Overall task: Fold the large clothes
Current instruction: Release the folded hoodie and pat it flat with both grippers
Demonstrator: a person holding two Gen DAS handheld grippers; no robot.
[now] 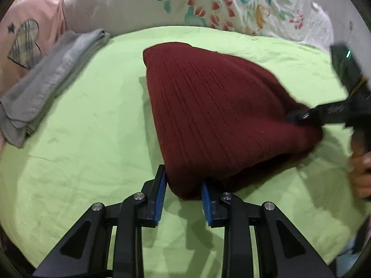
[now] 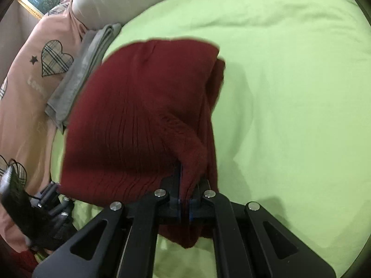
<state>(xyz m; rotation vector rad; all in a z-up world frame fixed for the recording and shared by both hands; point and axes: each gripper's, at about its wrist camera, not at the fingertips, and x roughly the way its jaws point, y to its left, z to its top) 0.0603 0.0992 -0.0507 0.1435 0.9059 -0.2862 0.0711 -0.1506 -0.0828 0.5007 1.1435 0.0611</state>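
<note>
Your maroon ribbed sweater lies folded on the light green bed sheet, roughly at the middle of the bed, its near edge raised off the sheet where both tools meet it.

Your left gripper points down at the sweater's near corner. Its fingers stand partly open, with the blue pads on either side of the knit corner. The left pad lies against the fabric; the right pad is at the hem, but whether either presses cannot be told. No firm grip is evident.

Your right gripper has its fingers brought fully together on a bunched fold of the sweater's edge. The knit is pinched between the pads and drawn into a ridge that rises from them; a loose end hangs below the fingers. In the left wrist view this same tool reaches in from the right side and bites the sweater's right corner, with your hand on its grip.

A folded grey garment lies on the sheet to the left of the sweater, apart from it, beside a peach pillow with plaid hearts. A floral cover runs along the far edge of the bed.
</note>
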